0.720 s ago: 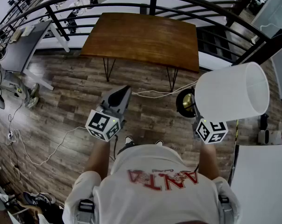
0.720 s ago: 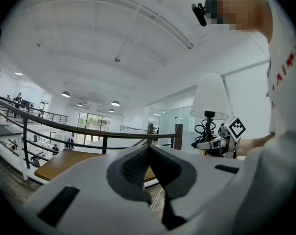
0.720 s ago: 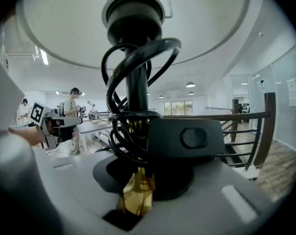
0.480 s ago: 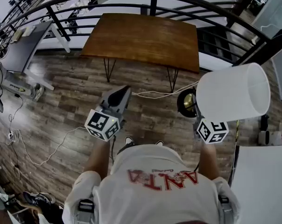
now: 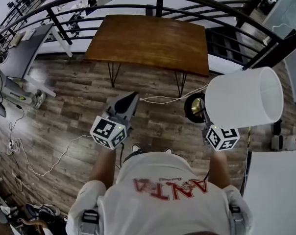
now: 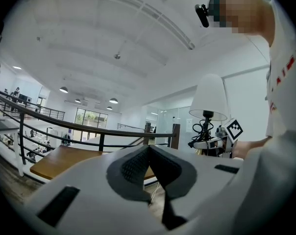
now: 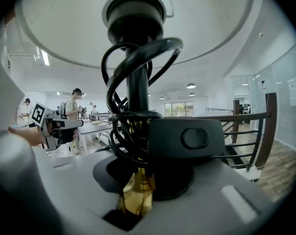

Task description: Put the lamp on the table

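**A:** Where is the lamp [image 5: 243,98] relative to the tabletop [image 5: 153,40]?

**B:** Short of it. It is carried upright in the air off the tabletop's near right corner, over the floor.

**A:** Claw status?

**B:** The right claw [image 7: 138,180] is clenched on the lamp's brass stem [image 7: 134,199], just under the wound cord [image 7: 119,89] and the inline switch [image 7: 187,137]. The left claw [image 6: 149,152] is closed on nothing and aimed toward the tabletop's near edge.

**A:** Handling notes?

**B:** The shade [image 6: 209,96] looks bulky but light, and probably thin enough to dent, so do not grip it. The stem appears rigid. It is smooth metal, though, so the lamp may swivel between the pads. The stem is the correct hold point. Set the base [image 5: 194,106] down flat on the tabletop, well in from the edge, since the lamp looks likely to tip.
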Motion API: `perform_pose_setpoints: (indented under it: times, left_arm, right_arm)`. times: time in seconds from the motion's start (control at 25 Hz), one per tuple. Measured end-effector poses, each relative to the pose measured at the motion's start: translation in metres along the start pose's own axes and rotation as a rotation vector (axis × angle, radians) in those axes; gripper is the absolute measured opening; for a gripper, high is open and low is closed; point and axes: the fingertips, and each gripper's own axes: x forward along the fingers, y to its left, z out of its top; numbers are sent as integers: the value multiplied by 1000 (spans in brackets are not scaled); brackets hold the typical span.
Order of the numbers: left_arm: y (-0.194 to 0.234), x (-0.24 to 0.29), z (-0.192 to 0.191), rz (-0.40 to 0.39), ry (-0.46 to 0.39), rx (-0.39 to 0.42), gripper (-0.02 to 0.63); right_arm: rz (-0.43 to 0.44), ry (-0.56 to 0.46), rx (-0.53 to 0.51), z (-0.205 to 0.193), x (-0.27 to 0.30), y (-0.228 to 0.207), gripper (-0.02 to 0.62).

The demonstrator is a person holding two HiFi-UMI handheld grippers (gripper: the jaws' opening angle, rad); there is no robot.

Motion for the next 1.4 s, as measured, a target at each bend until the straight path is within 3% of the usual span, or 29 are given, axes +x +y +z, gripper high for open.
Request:
perform_pose_setpoints:
  times: [0.64, 0.92, 1.4]
  left_arm:
    - [62, -35, -8, -48, 11, 4, 9]
    - [80, -44, -13, -51, 9, -19, 9]
    - [118, 1, -18, 14, 31, -24, 9]
  right_arm:
    - [-71, -14, 12, 0, 34, 47, 80]
    - [-57, 23, 38, -11, 46, 70, 80]
    - [-33, 2, 21, 7, 101, 28, 80]
